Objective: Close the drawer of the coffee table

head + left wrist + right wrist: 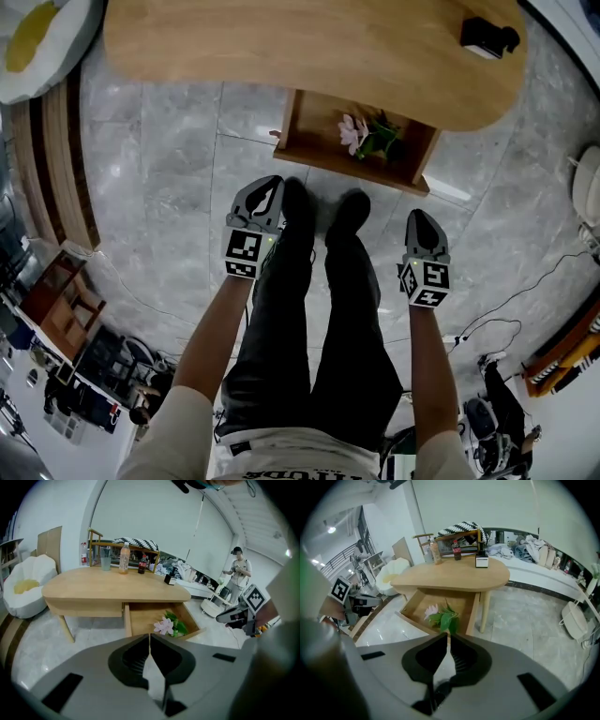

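A wooden coffee table (309, 47) has its drawer (319, 167) pulled out toward me, with a pink flower and green leaves (367, 136) lying inside. The drawer (140, 620) and the flower (165, 626) also show in the left gripper view; the right gripper view shows the drawer (417, 613) and flower (432, 611) as well. My left gripper (265, 191) hangs shut and empty over the floor, short of the drawer's front left. My right gripper (421, 225) is shut and empty too, short of the drawer's front right. Neither touches the drawer.
Bottles and a cup (123, 558) stand at the table's far edge, and a small black box (487, 36) sits on its right end. A white beanbag (37, 37) lies at the left, cables (511, 323) on the floor at right. A person (238, 571) stands in the background.
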`<action>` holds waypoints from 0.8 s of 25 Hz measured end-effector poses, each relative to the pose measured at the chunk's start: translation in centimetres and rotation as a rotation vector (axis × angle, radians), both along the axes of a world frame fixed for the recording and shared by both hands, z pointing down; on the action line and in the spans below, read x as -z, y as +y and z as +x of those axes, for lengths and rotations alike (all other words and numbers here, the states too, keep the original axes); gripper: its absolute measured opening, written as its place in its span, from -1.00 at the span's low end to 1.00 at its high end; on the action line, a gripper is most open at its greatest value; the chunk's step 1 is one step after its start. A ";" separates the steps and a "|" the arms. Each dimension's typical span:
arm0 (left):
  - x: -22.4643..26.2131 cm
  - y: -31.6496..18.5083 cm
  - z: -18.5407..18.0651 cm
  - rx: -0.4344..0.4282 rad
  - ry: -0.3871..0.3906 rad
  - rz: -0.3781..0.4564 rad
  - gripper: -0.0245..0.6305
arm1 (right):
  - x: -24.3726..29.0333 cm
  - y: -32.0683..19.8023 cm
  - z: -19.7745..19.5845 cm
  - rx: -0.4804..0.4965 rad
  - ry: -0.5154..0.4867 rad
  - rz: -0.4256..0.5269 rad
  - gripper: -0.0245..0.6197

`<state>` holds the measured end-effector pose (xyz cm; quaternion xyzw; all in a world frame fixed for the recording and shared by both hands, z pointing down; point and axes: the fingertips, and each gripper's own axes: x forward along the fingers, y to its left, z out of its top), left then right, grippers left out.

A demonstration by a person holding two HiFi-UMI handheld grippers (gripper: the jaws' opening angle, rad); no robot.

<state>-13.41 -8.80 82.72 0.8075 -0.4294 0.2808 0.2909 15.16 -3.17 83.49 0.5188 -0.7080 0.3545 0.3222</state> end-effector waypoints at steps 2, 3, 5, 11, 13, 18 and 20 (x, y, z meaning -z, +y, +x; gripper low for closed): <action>-1.0 0.1 0.2 0.024 0.028 -0.021 -0.85 | -1.2 0.2 0.0 -0.024 -0.004 -0.015 -0.86; -1.5 0.1 0.3 0.033 0.036 -0.027 -0.85 | -2.0 0.4 -0.1 -0.041 -0.012 -0.027 -0.86; -2.8 0.2 0.4 0.038 0.037 -0.036 -0.85 | -3.6 0.7 -0.2 -0.080 -0.037 -0.056 -0.84; -7.0 1.4 1.0 0.019 0.027 -0.105 -0.82 | -7.0 2.1 -0.7 -0.142 -0.039 -0.103 -0.67; -8.1 1.4 1.2 0.016 0.019 -0.119 -0.69 | -7.8 2.1 -0.8 -0.156 -0.030 -0.100 -0.65; -10.0 1.0 1.4 0.051 0.017 -0.128 -0.56 | -10.1 1.6 -0.9 -0.191 -0.019 -0.087 -0.50; -10.5 0.8 1.4 0.074 0.026 -0.134 -0.52 | -10.8 1.4 -0.8 -0.206 0.000 -0.081 -0.47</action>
